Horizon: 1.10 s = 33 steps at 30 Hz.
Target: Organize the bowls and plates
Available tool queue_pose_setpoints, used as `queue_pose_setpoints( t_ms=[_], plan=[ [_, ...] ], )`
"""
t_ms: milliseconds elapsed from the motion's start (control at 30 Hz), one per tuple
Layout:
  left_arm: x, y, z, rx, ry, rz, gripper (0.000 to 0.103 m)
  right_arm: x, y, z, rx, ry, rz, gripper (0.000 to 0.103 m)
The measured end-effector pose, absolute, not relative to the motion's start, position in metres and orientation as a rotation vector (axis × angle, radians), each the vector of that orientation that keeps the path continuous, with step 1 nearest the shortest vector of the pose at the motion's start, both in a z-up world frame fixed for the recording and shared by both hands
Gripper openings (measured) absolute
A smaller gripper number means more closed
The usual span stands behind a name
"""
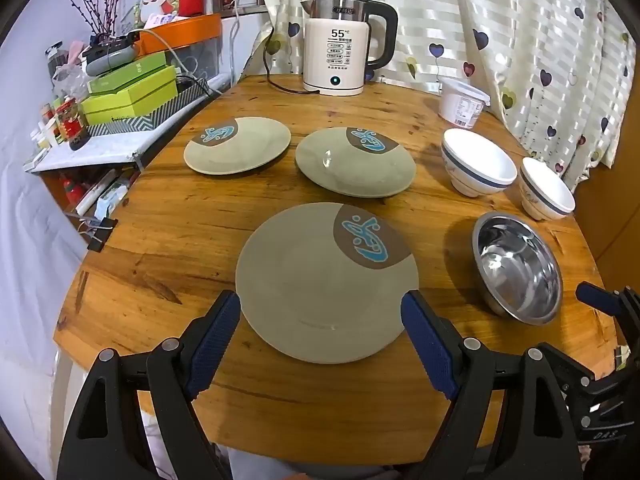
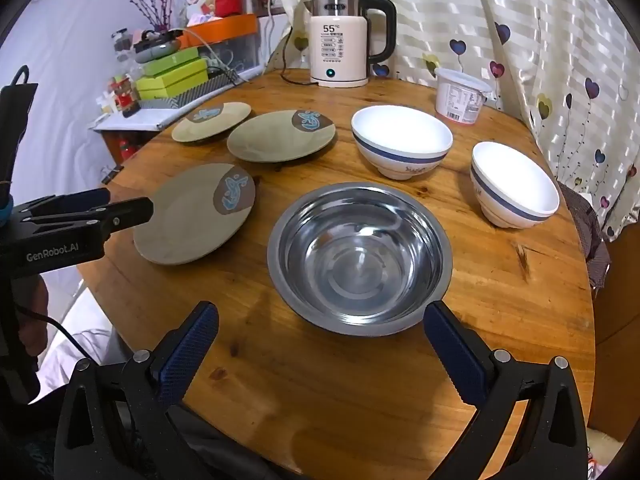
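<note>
Three grey-green plates with a brown and blue motif lie on the round wooden table: a near plate (image 1: 316,284) (image 2: 188,216), a middle plate (image 1: 352,164) (image 2: 276,138) and a far left plate (image 1: 236,146) (image 2: 212,122). A steel bowl (image 1: 518,268) (image 2: 360,258) sits to the right of the near plate. Two white bowls with blue bands stand behind it, one (image 1: 476,168) (image 2: 402,142) left of the other (image 1: 546,190) (image 2: 512,186). My left gripper (image 1: 320,314) is open, its fingers either side of the near plate's front. My right gripper (image 2: 320,320) is open in front of the steel bowl.
A white electric kettle (image 1: 344,44) (image 2: 344,40) and a white plastic tub (image 1: 462,102) (image 2: 460,96) stand at the table's back. A cluttered shelf with green boxes (image 1: 128,92) is left of the table. A heart-print curtain (image 1: 520,40) hangs behind and to the right.
</note>
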State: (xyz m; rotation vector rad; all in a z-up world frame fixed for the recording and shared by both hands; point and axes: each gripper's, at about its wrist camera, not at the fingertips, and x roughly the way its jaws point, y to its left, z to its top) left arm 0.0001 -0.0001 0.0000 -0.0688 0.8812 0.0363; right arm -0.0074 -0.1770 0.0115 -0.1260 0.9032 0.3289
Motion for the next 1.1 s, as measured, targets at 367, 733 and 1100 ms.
queue_pose_setpoints(
  t_ms=[367, 733, 1100],
  plan=[
    [0.0010, 0.0016, 0.0017, -0.054, 0.882, 0.041, 0.083, -0.0040, -0.1800, 0.0149, -0.115, 0.904, 0.338, 0.103],
    [-0.0037, 0.0036, -0.0002, -0.054, 0.879, 0.052, 0.083, -0.0022, -0.1803, 0.0129, -0.089, 0.898, 0.364, 0.103],
    [-0.0052, 0.0075, -0.0016, -0.078, 0.876, 0.040, 0.083, -0.0013, -0.1804, 0.0147, -0.083, 0.897, 0.367, 0.103]
  ],
)
